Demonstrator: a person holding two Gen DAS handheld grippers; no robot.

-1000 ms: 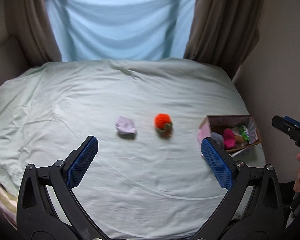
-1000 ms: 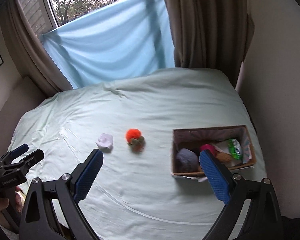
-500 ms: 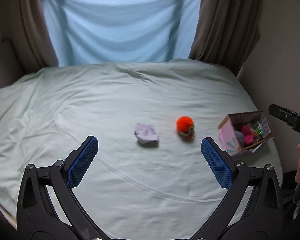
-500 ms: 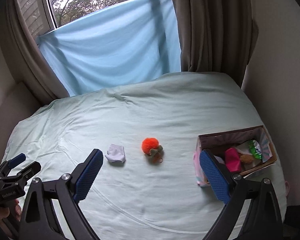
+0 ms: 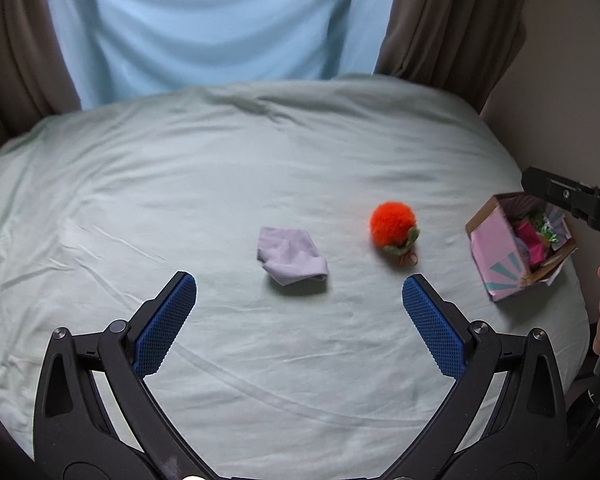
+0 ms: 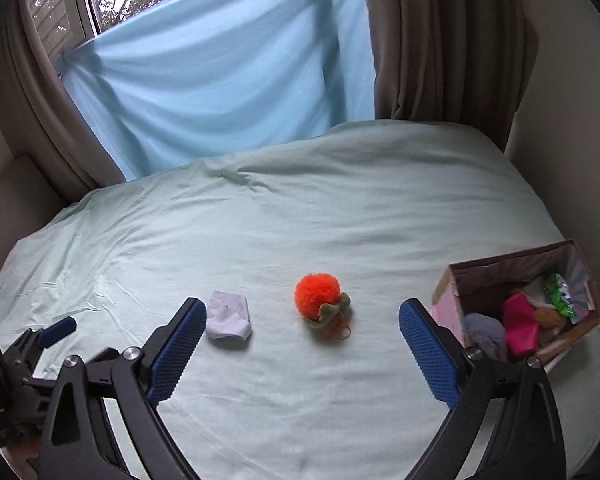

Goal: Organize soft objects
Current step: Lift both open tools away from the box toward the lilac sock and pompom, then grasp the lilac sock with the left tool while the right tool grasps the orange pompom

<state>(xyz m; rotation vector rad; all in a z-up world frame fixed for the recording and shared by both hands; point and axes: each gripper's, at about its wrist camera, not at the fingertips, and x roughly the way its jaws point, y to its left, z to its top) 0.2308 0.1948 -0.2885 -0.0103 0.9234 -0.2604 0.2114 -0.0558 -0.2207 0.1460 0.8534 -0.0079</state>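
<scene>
Both grippers, left (image 5: 299, 294) and right (image 6: 302, 316), jaws apart and empty, have swung left from the box (image 6: 456, 280): the sock (image 5: 292, 256) and pompom (image 6: 316, 294) are next.

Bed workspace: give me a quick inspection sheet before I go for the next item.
Surface: pale green bedsheet, wrinkled, on a bed.
Job's things: folded white cloth and orange pom-pom toy lie loose on the sheet, apart from each other; cardboard box at the right edge already holds a grey soft item, a pink one and more.
Clutter: nothing seen.
Grippers: left gripper open and empty, above the sheet near the cloth; right gripper open and empty, near the toy.
Cables: nothing seen.
Surroundings: blue cloth over the window, brown curtains, wall close beside the box.
</scene>
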